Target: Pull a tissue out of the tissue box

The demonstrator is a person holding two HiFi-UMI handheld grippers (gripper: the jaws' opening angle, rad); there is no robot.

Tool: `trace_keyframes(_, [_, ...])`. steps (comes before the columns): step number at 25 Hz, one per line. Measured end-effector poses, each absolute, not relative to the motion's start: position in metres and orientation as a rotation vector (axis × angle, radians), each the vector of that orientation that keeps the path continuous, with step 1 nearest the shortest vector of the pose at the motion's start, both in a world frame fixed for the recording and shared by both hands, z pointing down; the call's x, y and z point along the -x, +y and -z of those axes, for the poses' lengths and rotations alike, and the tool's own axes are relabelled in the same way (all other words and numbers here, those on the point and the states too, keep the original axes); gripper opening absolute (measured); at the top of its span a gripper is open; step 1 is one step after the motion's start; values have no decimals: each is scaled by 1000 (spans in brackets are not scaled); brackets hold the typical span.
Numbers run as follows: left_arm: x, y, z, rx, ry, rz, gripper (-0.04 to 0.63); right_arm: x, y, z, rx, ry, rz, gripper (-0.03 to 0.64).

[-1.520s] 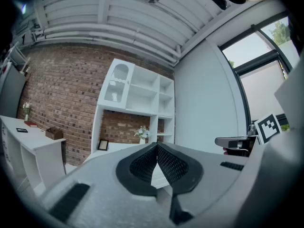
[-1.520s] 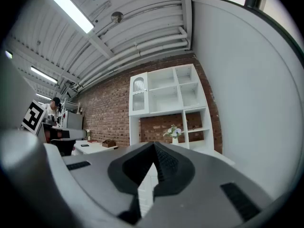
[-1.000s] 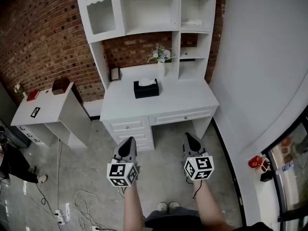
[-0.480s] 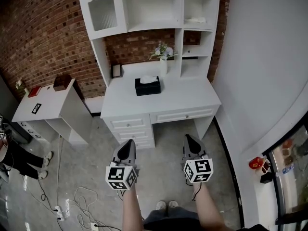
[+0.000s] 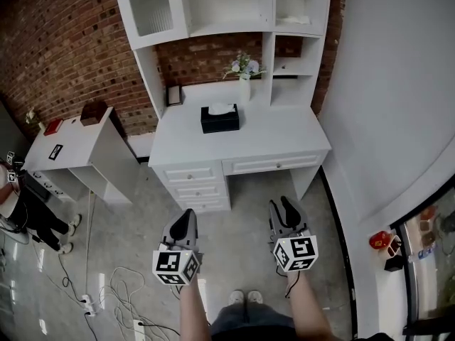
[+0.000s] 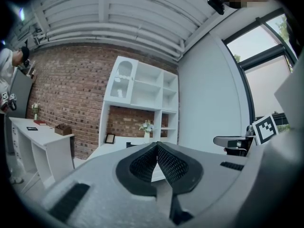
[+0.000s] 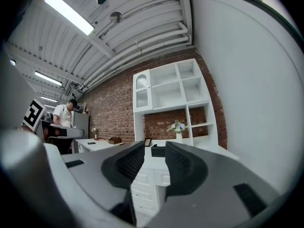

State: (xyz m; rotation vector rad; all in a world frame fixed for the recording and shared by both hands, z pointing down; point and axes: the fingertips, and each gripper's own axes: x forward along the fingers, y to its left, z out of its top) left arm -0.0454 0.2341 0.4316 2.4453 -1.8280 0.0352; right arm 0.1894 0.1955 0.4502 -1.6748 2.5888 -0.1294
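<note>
A black tissue box (image 5: 220, 119) with a white tissue (image 5: 220, 108) sticking out of its top stands on the white desk (image 5: 270, 139). It also shows far off between my right jaws as the tissue box (image 7: 158, 150). Both grippers hover over the floor, well short of the desk and apart from the box. My left gripper (image 5: 183, 222) is shut with nothing in it, its tips meeting in the left gripper view (image 6: 156, 145). My right gripper (image 5: 282, 206) has its jaws opening, with a clear gap and nothing held (image 7: 155, 149).
A vase of flowers (image 5: 244, 77) and a small picture frame (image 5: 174, 94) stand at the back of the desk under the white hutch (image 5: 220, 6). A lower white side table (image 5: 78, 155) is left of the desk. Cables (image 5: 128, 297) lie on the floor. A person (image 5: 28, 215) stands at far left.
The right gripper's jaws have parted from shut. The view has shifted slightly, so the desk sits a little higher in the picture. Both hands stay roughly where they were.
</note>
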Motion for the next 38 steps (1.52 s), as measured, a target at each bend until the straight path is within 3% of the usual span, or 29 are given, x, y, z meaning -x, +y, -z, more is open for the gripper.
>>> trace_keyframes(20, [34, 218, -394, -2471, -1964, 7, 8, -216, 160, -431, 1590, 2559, 93, 130])
trace_keyframes(38, [65, 83, -403, -2508, -1963, 89, 8, -188, 35, -445, 1638, 2560, 59, 130])
